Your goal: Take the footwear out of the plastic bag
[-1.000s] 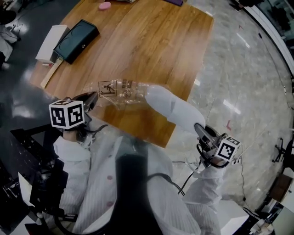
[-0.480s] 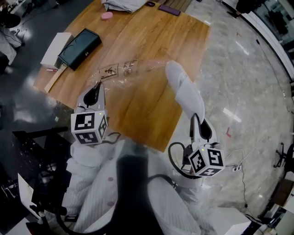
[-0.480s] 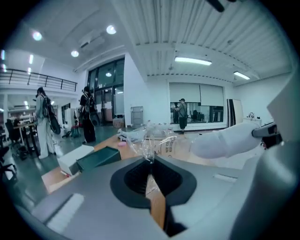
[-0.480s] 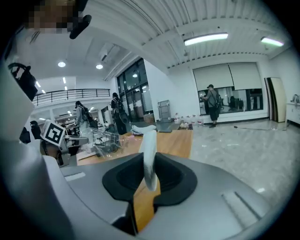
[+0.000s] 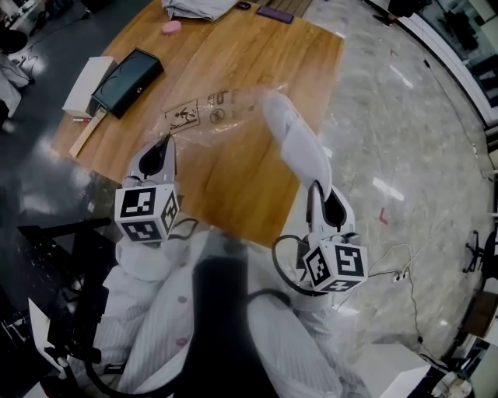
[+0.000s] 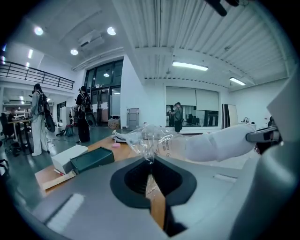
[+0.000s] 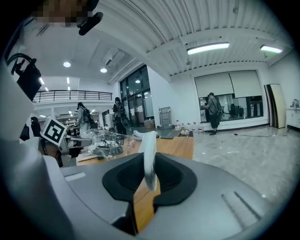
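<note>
A clear plastic bag (image 5: 210, 113) with printed symbols hangs stretched above the wooden table (image 5: 233, 54). My left gripper (image 5: 166, 141) is shut on the bag's near end; in the left gripper view the film (image 6: 150, 139) bunches right at the closed jaws (image 6: 150, 161). A long white piece of footwear (image 5: 299, 148) runs from the bag's far open end back to my right gripper (image 5: 315, 188), which is shut on its near end. In the right gripper view the footwear (image 7: 149, 152) stands edge-on between the jaws. Its far tip overlaps the bag's mouth (image 6: 185, 145).
On the table's left side lie a dark green box (image 5: 128, 71) and a white box (image 5: 85, 82). A pink object (image 5: 172, 26), grey cloth (image 5: 198, 6) and a purple item (image 5: 274, 13) sit at the far end. Marble floor with a cable (image 5: 397, 272) lies to the right.
The right gripper has come in from the far right towards the body, swinging the footwear to point away over the table. The left gripper has shifted right and forward with the bag.
</note>
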